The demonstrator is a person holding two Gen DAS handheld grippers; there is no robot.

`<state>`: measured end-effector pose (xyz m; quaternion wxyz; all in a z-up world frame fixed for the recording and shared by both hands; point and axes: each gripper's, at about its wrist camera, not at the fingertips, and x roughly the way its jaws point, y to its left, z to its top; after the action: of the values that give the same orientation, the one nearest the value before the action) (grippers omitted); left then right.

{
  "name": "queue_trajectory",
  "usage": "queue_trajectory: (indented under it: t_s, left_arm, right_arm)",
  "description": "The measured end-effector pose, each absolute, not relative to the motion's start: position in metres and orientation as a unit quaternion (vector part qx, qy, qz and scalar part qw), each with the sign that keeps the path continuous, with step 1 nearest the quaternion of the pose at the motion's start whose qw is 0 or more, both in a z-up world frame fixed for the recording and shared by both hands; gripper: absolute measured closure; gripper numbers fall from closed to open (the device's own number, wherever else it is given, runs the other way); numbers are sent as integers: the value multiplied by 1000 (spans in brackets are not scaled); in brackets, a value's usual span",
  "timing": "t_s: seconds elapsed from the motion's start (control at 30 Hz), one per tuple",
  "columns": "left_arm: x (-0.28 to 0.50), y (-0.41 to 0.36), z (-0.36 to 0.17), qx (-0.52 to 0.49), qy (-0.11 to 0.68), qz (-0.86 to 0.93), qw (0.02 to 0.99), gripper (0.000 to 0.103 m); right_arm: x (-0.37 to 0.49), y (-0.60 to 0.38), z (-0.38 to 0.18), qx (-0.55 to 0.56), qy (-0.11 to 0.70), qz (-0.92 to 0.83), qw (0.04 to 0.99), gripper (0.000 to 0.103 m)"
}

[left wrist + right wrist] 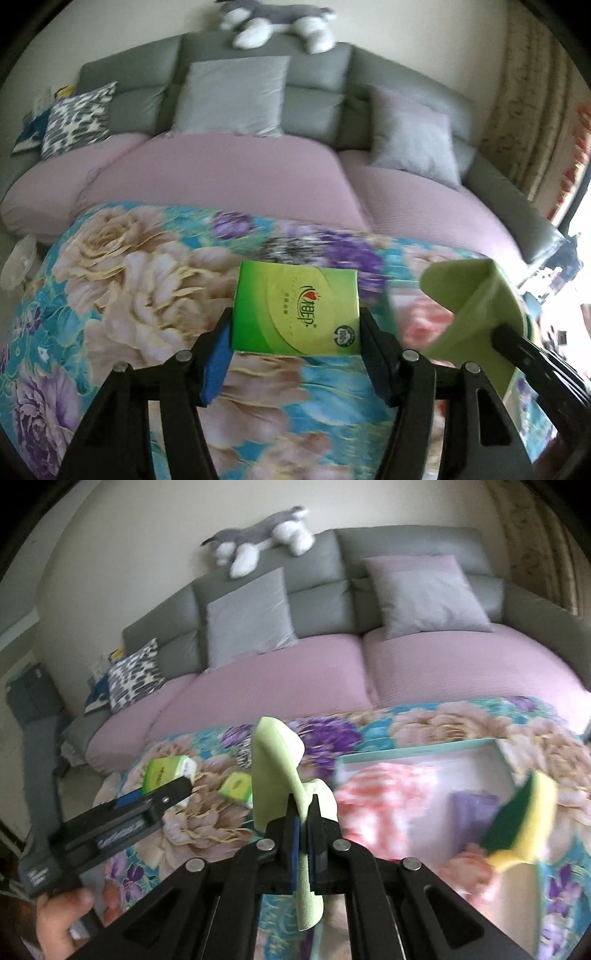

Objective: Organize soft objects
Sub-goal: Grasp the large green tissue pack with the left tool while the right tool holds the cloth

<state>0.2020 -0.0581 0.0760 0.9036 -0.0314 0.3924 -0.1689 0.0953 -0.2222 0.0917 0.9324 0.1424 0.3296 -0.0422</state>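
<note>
My left gripper [295,321] is shut on a green tissue pack [295,306], its blue pads pressing both sides, lifted above the floral tablecloth [129,295]. In the right wrist view that left gripper [162,794] and the same tissue pack [166,771] show at the left. My right gripper [303,805] is shut on a light green cloth [273,771], which stands up above the fingers and hangs below them. The same green cloth [465,295] appears at the right of the left wrist view. A second small green pack [236,788] lies on the tablecloth.
A teal-rimmed box [417,755] on the table holds a pink-and-white cloth [384,797] and a purple one [476,805]. A yellow-and-green sponge [524,819] shows blurred at its right. Behind is a sofa [229,184] with cushions and a plush dog [273,22]. A hand [62,919] grips the left tool.
</note>
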Motion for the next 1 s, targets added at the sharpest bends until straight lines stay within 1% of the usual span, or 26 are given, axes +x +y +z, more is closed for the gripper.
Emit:
queue_trajectory:
  t_s: [0.2,0.47,0.63,1.0]
  left_arm:
    - [184,-107,88,-10,381,-212,900,38]
    - [185,-166,74,12,386,-256,886,38]
    - [187,-190,56,28,396,-275,876,38]
    - [189,-218,26,47,419,-291,859,38]
  right_arm:
    - [68,-261,101,143,314,-122,931,100]
    - [62,-289,99,126,309,-211,919,100]
    - [68,-294,93,129,311,-218,916,99]
    - [72,-308,70,143,352,-212,900,99]
